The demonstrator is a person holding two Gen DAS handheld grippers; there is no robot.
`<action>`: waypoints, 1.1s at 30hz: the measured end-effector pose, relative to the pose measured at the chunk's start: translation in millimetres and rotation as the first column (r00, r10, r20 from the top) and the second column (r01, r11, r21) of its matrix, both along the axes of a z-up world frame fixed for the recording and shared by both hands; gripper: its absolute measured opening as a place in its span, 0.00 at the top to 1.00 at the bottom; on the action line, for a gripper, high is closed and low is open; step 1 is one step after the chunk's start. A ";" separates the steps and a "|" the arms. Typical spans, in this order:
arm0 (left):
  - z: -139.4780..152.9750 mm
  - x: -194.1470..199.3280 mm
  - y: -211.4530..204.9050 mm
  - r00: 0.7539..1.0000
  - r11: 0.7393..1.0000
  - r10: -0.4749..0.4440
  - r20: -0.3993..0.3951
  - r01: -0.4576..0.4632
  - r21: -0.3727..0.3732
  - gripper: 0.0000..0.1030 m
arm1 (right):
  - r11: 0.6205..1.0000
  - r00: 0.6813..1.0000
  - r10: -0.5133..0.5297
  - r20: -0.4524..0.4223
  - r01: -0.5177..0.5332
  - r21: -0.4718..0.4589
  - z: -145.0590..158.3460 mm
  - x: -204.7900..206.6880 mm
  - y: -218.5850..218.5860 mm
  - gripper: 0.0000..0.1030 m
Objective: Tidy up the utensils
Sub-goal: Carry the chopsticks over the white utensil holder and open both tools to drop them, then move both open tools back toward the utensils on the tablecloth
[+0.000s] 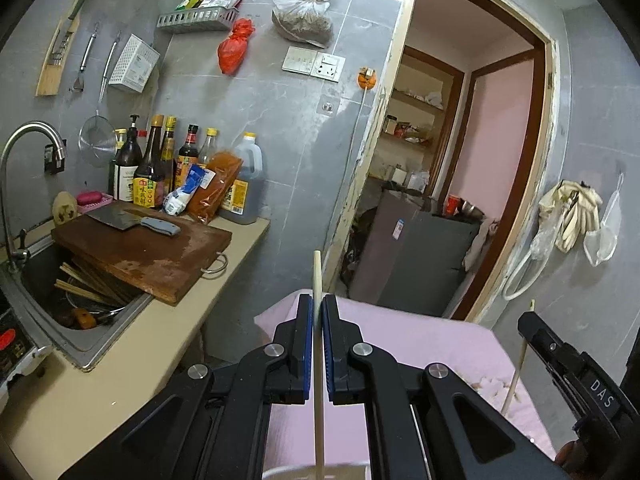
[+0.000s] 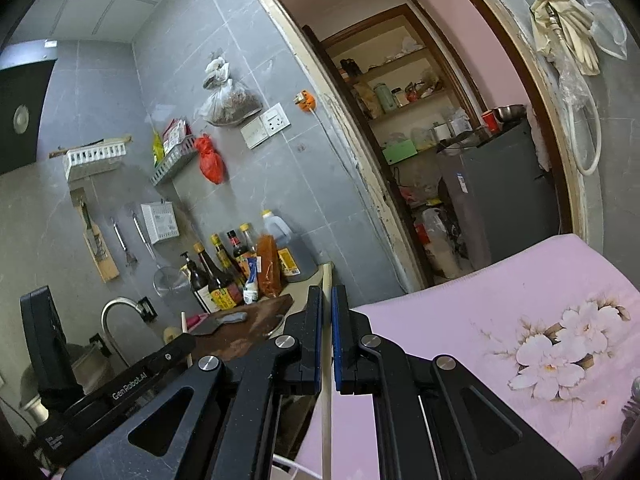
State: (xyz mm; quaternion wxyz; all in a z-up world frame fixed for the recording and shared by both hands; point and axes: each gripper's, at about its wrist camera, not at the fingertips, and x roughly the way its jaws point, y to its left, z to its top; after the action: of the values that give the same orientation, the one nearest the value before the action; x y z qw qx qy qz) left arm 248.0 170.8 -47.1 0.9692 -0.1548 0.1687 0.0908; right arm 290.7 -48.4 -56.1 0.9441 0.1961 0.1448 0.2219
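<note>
Presently catalogued, kitchen corner, two wrist views.

Item 1. Left gripper [image 1: 319,312]: black frame, blue-lined fingers [image 1: 307,320] closed almost fully on a pale wooden chopstick [image 1: 317,276]. The stick stands upright between the pads, its top end clear above the fingertips, its lower length running down out of the picture.

Item 2. Right gripper [image 2: 328,304]: same make, fingers [image 2: 318,320] pressed together on a second chopstick [image 2: 327,420], also upright, its tip just above the fingertips. In the left wrist view this gripper shows at the lower right edge with its stick passing through it.

Item 3. Pink cloth [image 2: 500,292] with a white flower print, spread over a surface below both grippers.

Item 4. Bench [image 1: 80,400], beige, to the left. Carries a steel sink [image 1: 48,320] with a curved tap [image 1: 28,136]; more chopsticks [image 1: 80,284] lie loose in the basin.

Item 5. Wooden cutting board [image 1: 160,252], resting partly over the sink's edge, with a cleaver [image 1: 132,220] flat on top.

Item 6. Row of sauce bottles [image 1: 168,160] at the back of the bench against the grey tiled wall, alongside a large jug of dark liquid [image 1: 246,184].

Item 7. Wall fittings: hanging strainer [image 1: 98,136], white perforated holder [image 1: 134,64], grey basket shelf [image 1: 196,20], red bag [image 1: 236,46], clear bag of dried goods [image 1: 304,20].

Item 8. Open doorway [image 1: 460,160] to the right, shelves and a grey cabinet beyond.
</note>
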 end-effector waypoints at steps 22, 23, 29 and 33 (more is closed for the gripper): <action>6.1 -45.7 -29.9 0.991 0.999 0.031 -0.127 -0.030 0.010 0.34 | 0.995 0.993 0.077 -0.091 -0.083 -0.059 -3.9 -41.5 -64.2 0.41; 8.4 -49.0 -34.6 0.992 0.999 0.036 -0.121 -0.035 0.013 0.30 | 0.995 0.993 0.076 -0.092 -0.081 -0.061 -2.5 -44.5 -72.0 0.39; 21.5 -67.2 -78.4 0.996 0.998 0.039 -0.077 -0.035 0.055 0.10 | 0.991 0.997 0.034 -0.063 -0.042 -0.125 8.2 -65.1 -119.9 0.21; 24.2 -74.1 -116.4 0.998 0.996 0.030 -0.059 -0.025 0.084 0.04 | 0.985 0.999 -0.004 -0.038 -0.003 -0.170 18.5 -76.8 -152.4 0.14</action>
State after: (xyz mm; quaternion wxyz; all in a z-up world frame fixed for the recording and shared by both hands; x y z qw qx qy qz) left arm 173.9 54.4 -22.9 0.9680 -0.1137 0.1916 0.1157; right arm 213.9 -200.8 -37.6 0.9546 0.1188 0.1810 0.2047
